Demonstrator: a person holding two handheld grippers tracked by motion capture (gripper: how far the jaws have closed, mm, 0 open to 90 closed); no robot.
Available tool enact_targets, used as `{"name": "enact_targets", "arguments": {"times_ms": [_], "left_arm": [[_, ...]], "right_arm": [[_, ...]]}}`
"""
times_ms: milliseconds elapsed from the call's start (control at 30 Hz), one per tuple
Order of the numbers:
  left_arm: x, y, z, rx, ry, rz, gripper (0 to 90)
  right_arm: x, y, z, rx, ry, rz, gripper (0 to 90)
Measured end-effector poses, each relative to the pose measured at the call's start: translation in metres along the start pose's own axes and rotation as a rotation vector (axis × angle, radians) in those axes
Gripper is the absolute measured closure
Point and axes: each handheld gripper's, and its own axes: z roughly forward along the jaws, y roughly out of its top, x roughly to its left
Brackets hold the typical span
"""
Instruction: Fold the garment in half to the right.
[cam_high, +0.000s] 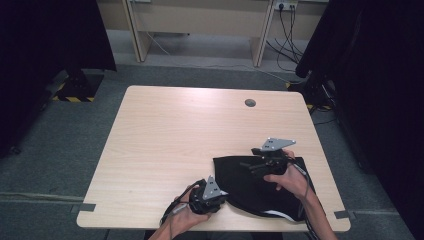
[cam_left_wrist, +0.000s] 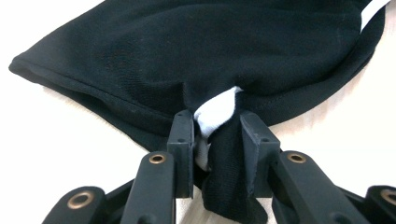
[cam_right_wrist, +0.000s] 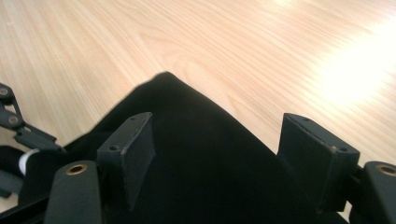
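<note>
A black garment (cam_high: 260, 192) lies bunched on the near right part of the table. My left gripper (cam_high: 225, 196) is at its near left edge and is shut on a fold of the black cloth (cam_left_wrist: 210, 51) with a white piece (cam_left_wrist: 217, 112) pinched in it. My right gripper (cam_high: 246, 165) hovers over the garment's far side, pointing left. Its jaws (cam_right_wrist: 217, 140) stand open above the cloth (cam_right_wrist: 205, 163), with nothing pressed between the pads. The left gripper (cam_right_wrist: 18, 135) shows at the left edge of the right gripper view.
The light wooden table (cam_high: 175, 130) has a round cable hole (cam_high: 250, 102) at the back right. A white strip (cam_high: 275, 214) of the garment lies near the front edge. Dark curtains flank the table; a desk with cables (cam_high: 287, 30) stands behind.
</note>
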Motion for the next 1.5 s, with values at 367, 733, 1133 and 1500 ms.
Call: {"name": "enact_targets", "arguments": {"times_ms": [367, 733, 1133, 1500], "left_arm": [[0.0, 0.0, 0.0, 0.001, 0.0, 0.0, 67.5], [0.0, 0.0, 0.0, 0.005, -0.002, -0.013, 67.5], [0.0, 0.0, -0.001, 0.0, 0.008, 0.0, 67.2], [0.003, 0.006, -0.004, -0.003, -0.025, -0.001, 72.6]], "right_arm": [[0.007, 0.017, 0.035, 0.027, 0.021, -0.025, 29.0], [0.013, 0.028, 0.063, 0.052, 0.065, -0.045, 34.7], [0.025, 0.031, 0.102, 0.14, 0.077, -0.07, 41.0], [0.017, 0.021, 0.101, 0.12, 0.136, -0.051, 80.3]]}}
